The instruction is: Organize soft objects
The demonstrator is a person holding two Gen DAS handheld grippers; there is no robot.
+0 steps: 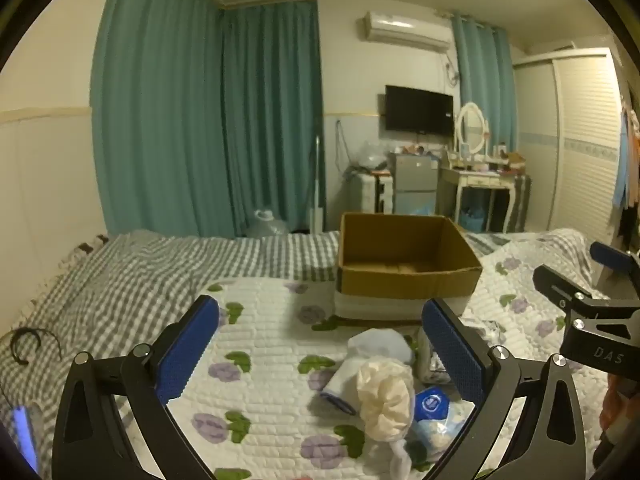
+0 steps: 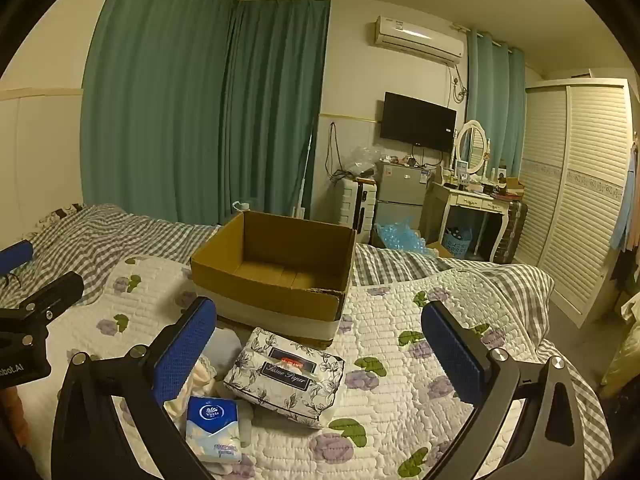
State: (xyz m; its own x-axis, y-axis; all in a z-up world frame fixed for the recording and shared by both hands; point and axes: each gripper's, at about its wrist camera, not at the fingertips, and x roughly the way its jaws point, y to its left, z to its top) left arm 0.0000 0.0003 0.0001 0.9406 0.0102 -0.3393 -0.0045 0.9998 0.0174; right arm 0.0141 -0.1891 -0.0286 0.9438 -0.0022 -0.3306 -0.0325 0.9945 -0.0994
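An open, empty cardboard box [image 1: 408, 264] stands on the floral quilt; it also shows in the right wrist view [image 2: 276, 268]. In front of it lie soft items: a cream crumpled cloth [image 1: 386, 396], a pale blue cloth [image 1: 380, 344], a blue tissue pack [image 1: 430, 398] [image 2: 214, 420] and a floral tissue-paper pack [image 2: 286, 376]. My left gripper [image 1: 320, 344] is open and empty above the cloths. My right gripper [image 2: 316, 344] is open and empty above the floral pack. The right gripper also shows at the right edge of the left view [image 1: 580, 304].
The floral quilt [image 1: 260, 340] lies over a grey checked bedspread [image 1: 120, 280]. A black hair band [image 1: 24, 344] lies at the far left. Beyond the bed are teal curtains [image 1: 200, 120], a small fridge [image 2: 400, 196], a dressing table [image 2: 468, 196] and a wardrobe [image 2: 580, 200].
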